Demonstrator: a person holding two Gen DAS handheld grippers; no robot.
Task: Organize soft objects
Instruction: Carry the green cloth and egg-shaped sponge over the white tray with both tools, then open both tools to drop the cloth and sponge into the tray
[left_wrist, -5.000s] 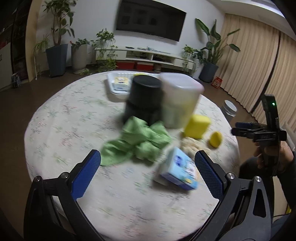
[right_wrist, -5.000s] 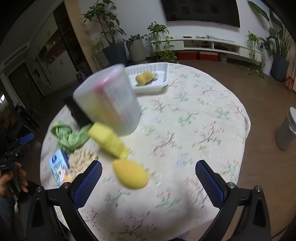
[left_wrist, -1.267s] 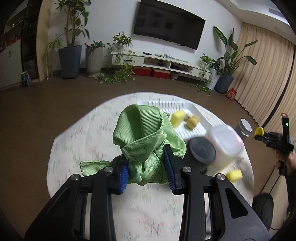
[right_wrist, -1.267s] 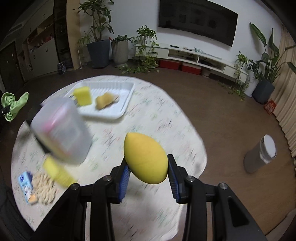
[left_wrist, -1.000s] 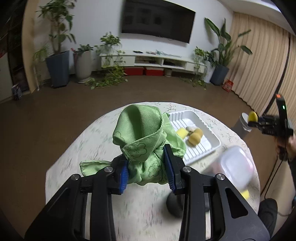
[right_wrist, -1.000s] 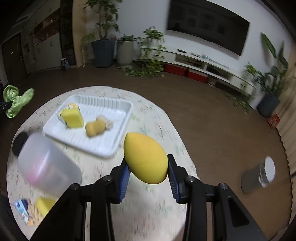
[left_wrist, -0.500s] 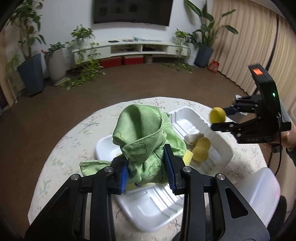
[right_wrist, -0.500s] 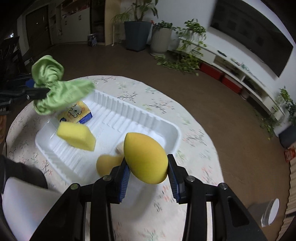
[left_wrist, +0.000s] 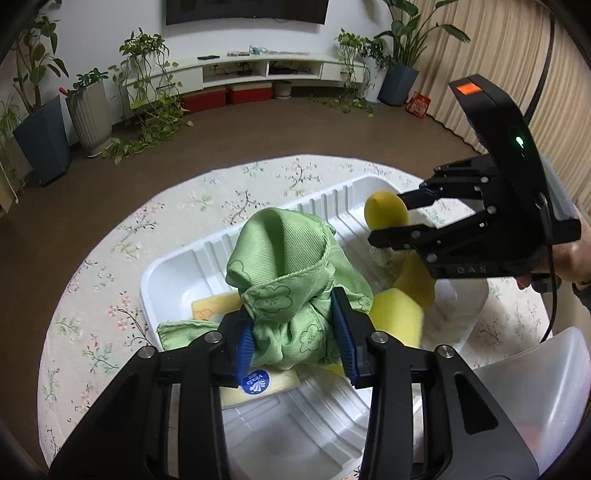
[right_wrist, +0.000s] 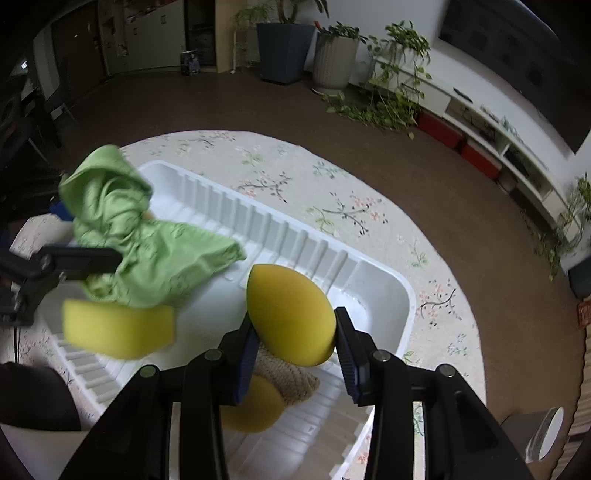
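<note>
My left gripper hangs low over the white tray with a crumpled green cloth between its blue pads. Its jaws are opening, and the pads still touch the cloth. My right gripper is shut on a yellow egg-shaped sponge above the tray's right end. The left wrist view shows that sponge on the right. In the tray lie a yellow block sponge, a tissue pack, a beige knitted pad and a round yellow sponge.
A translucent plastic container stands close to the tray's near right corner. The round table has a flowered cloth and its edge curves close around the tray. A small bin stands on the floor.
Both grippers have come down and closer over the tray, carrying the cloth and the egg sponge. The left jaws stand slightly wider than before.
</note>
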